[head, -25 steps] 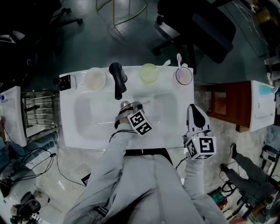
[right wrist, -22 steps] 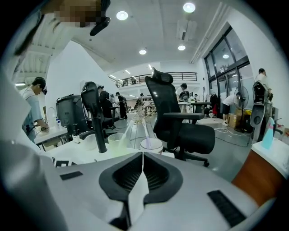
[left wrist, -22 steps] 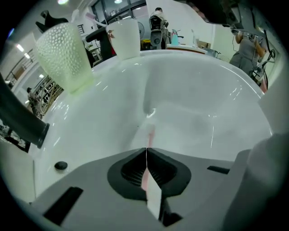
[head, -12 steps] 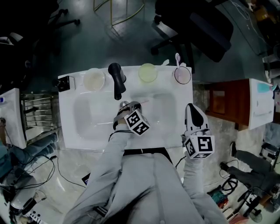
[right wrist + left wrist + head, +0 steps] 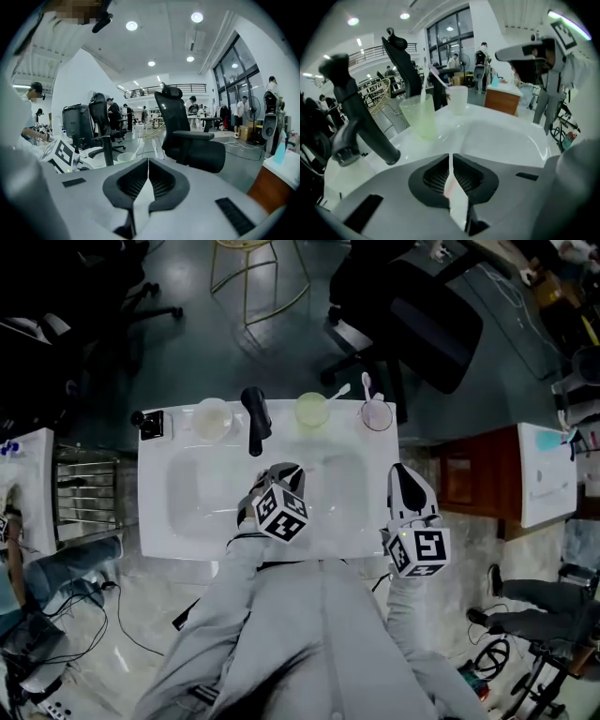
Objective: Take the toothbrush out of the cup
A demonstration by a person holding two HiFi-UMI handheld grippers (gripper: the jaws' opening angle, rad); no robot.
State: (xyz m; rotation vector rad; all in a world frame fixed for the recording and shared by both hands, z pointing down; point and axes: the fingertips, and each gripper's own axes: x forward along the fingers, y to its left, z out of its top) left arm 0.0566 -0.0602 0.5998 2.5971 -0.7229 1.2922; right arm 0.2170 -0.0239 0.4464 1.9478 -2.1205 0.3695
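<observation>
A white sink carries three cups along its back rim. The green cup holds a white toothbrush. The pinkish cup at the back right holds a pink toothbrush. My left gripper hangs over the basin, shut, with nothing seen between its jaws, well short of the cups. My right gripper is over the sink's right edge, shut and empty.
A black faucet stands between a whitish cup and the green one. A small black item sits on the back left corner. A black office chair is behind the sink, a wooden cabinet to its right, and a metal rack to its left.
The head view has pulled back, so the sink looks smaller and higher. Both grippers keep their places relative to the sink, and the toothbrushes stay in their cups.
</observation>
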